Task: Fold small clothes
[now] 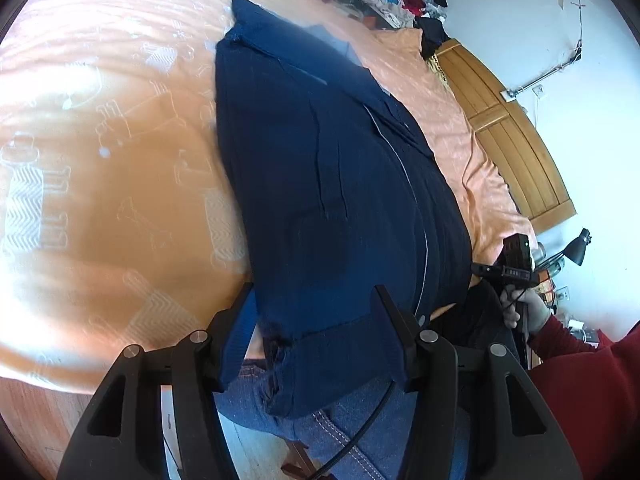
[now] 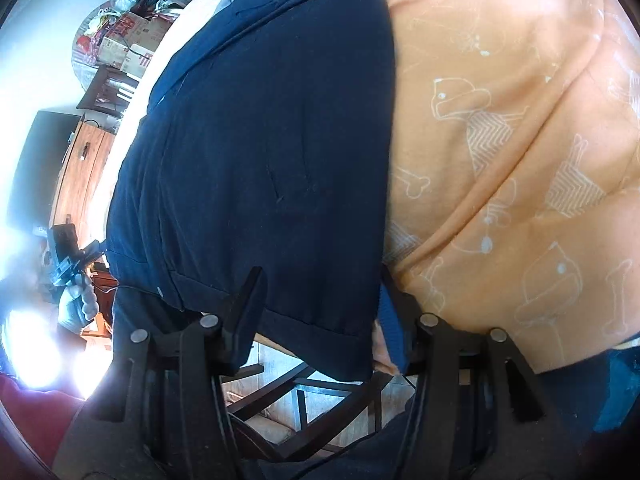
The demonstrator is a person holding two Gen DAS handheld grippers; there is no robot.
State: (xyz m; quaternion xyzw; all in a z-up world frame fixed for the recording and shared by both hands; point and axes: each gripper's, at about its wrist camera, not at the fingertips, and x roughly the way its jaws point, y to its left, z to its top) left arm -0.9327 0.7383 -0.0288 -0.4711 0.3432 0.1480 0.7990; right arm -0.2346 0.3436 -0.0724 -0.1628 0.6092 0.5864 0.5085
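Bedroom setting. Bed with orange dog-print duvet; wooden headboard at 3 o'clock against a pale blue wall; black desk lamp at 4 o'clock. Wooden cabinet at 9 o'clock; strong glare at 8 o'clock.
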